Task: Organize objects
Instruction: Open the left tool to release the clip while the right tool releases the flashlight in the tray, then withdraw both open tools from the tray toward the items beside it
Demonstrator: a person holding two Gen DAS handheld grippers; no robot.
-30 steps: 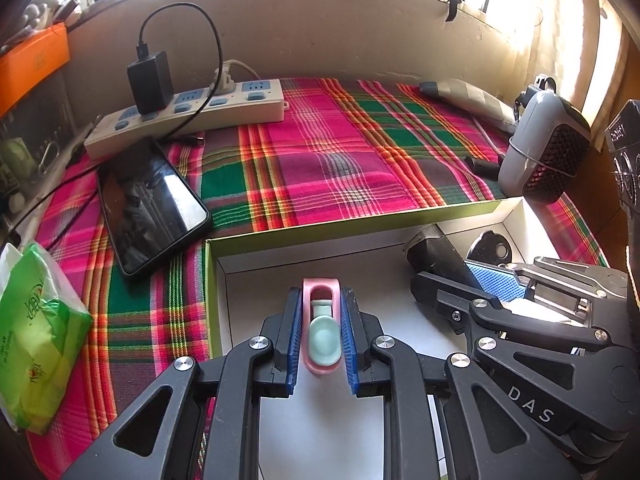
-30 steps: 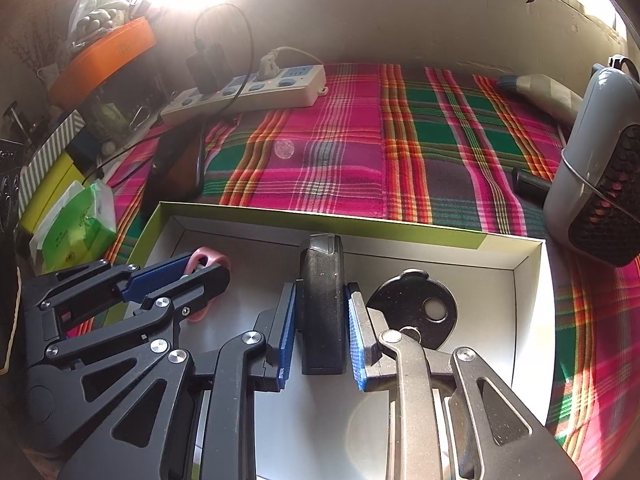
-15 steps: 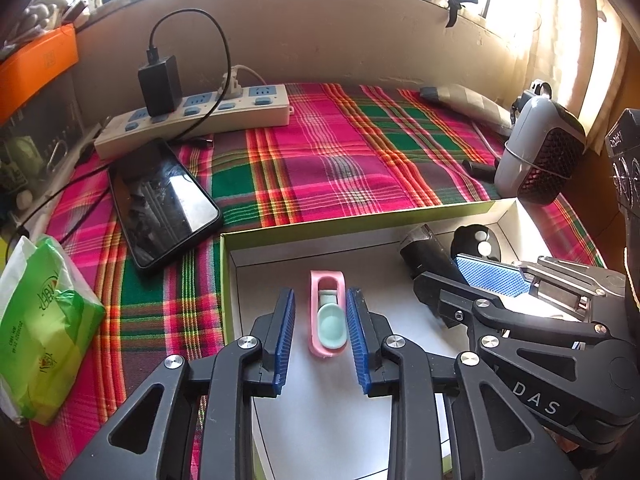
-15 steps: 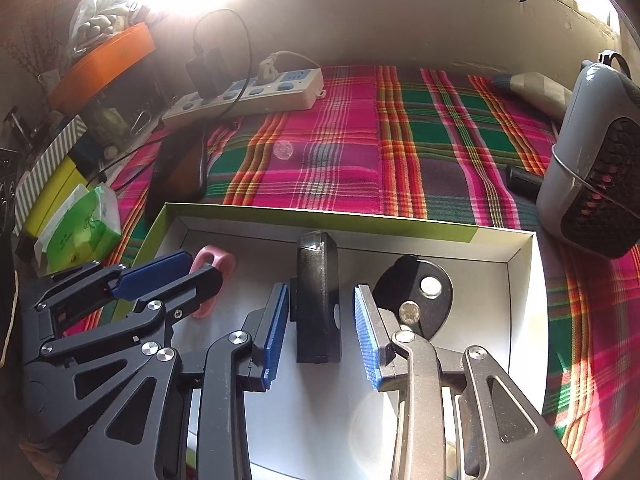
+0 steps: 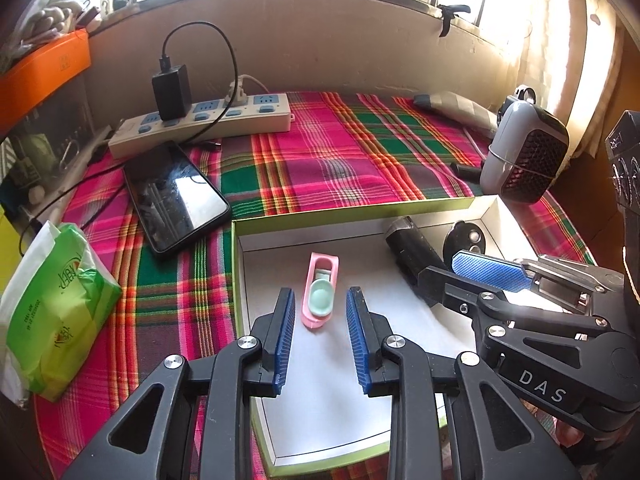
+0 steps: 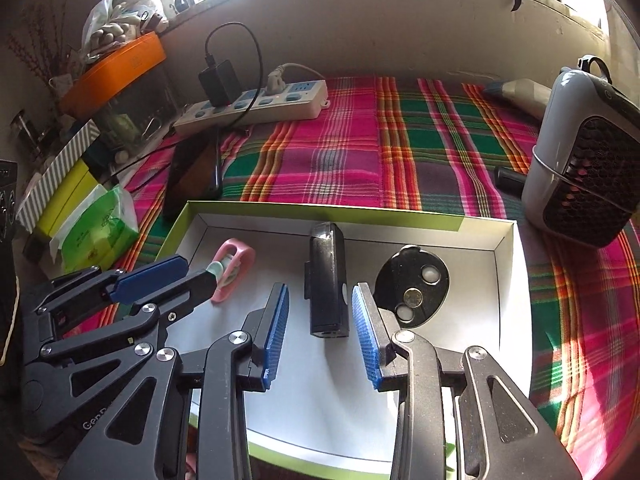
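1. Pink plastic marks the small clip-like item (image 5: 320,292) lying flat on the white floor of the green-rimmed box (image 5: 348,210), at centre frame in the left wrist view; it rests between the blue pads of the left gripper (image 5: 320,336), touching neither.
2. The left gripper is released, its jaws spread wide and holding nothing.
3. In the right wrist view the black oblong device (image 6: 327,280) lies at centre frame, on the box floor, with the right gripper (image 6: 320,336) released around its near end, pads apart from its sides.
4. A black round disc (image 6: 414,286) lies just right of the device, near the right pad.
5. Risk, as I judge it: pulling either gripper back at a slant could catch a pad on the item and drag it askew, or nudge the disc.
6. The box is shallow and light-looking; a bump on its near wall might slide it over the plaid cloth (image 5: 340,152) toward the phone (image 5: 176,196) at mid-left.
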